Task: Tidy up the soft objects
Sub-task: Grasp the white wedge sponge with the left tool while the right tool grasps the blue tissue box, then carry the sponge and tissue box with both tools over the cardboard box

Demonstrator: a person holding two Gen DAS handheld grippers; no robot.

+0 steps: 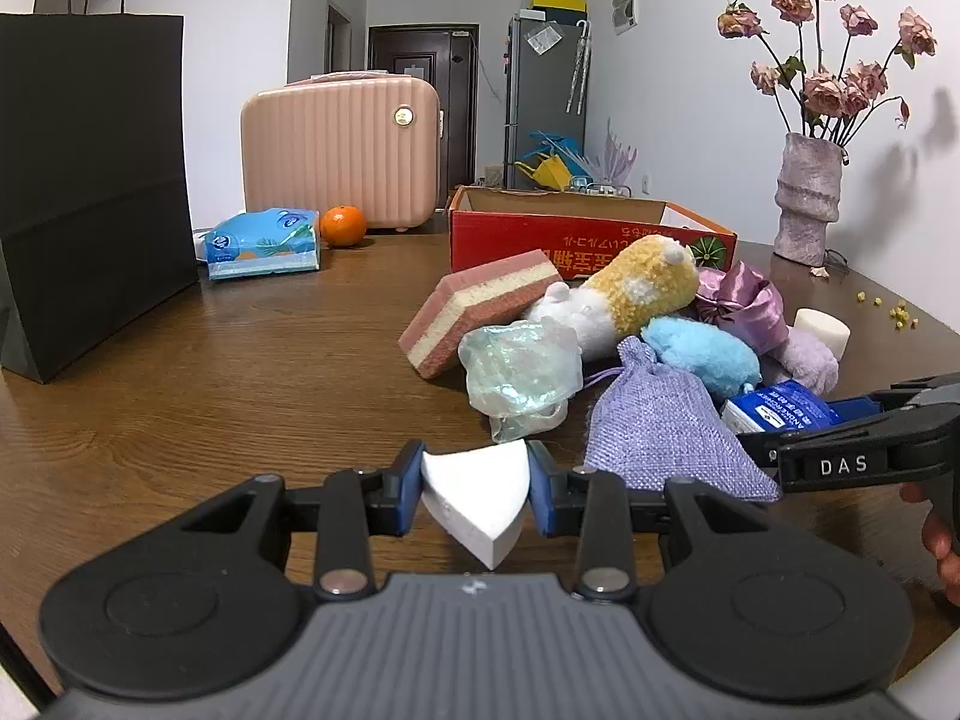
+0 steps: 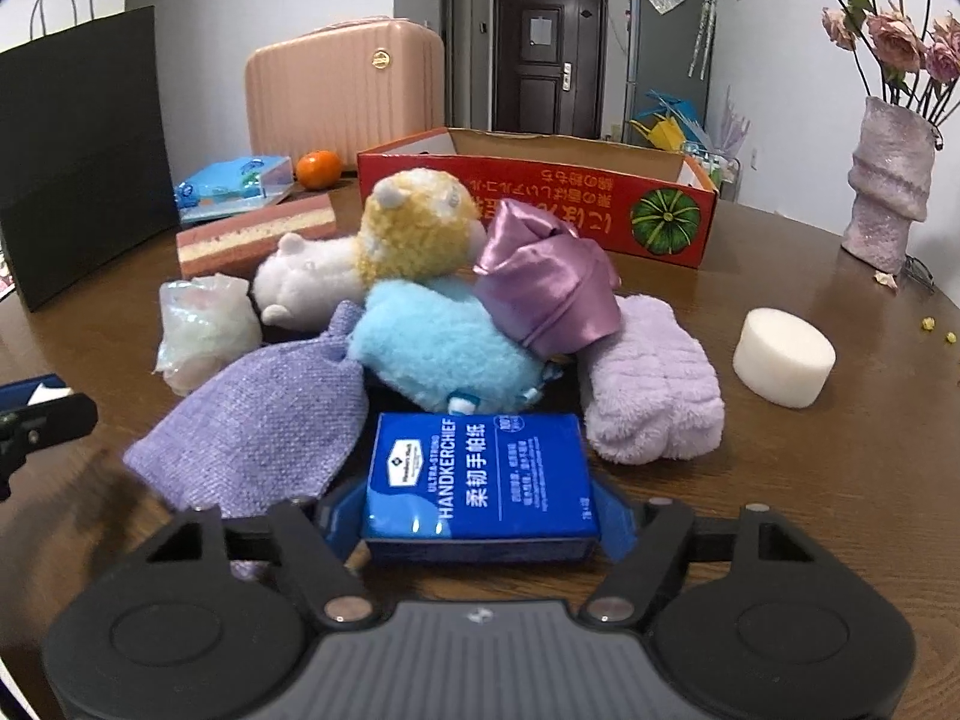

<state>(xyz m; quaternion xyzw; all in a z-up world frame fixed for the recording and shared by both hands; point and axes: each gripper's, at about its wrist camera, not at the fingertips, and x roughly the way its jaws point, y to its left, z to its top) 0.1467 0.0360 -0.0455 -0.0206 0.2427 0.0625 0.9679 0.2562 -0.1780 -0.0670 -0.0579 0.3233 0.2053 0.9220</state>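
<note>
My left gripper (image 1: pixel 475 489) is shut on a white wedge-shaped sponge (image 1: pixel 474 495), low over the wooden table (image 1: pixel 240 372). My right gripper (image 2: pixel 480 516) is shut on a blue handkerchief tissue pack (image 2: pixel 480 477); it also shows in the left wrist view (image 1: pixel 777 411). Ahead lies a pile of soft things: a lilac woven pouch (image 2: pixel 258 426), a blue plush (image 2: pixel 438 354), a yellow-and-white plush (image 2: pixel 384 246), a purple satin bag (image 2: pixel 549 288), a lilac fleece roll (image 2: pixel 654 384), a pink layered sponge (image 1: pixel 480 312) and a crumpled clear bag (image 1: pixel 519 372). The open red cardboard box (image 2: pixel 540 192) stands behind the pile.
A white round sponge (image 2: pixel 783 357) sits to the right of the pile. A black paper bag (image 1: pixel 90 180) stands at the left, with a blue tissue packet (image 1: pixel 261 243), an orange (image 1: pixel 342 225) and a pink case (image 1: pixel 342 150) behind. A vase of dried roses (image 1: pixel 807 198) stands at the far right.
</note>
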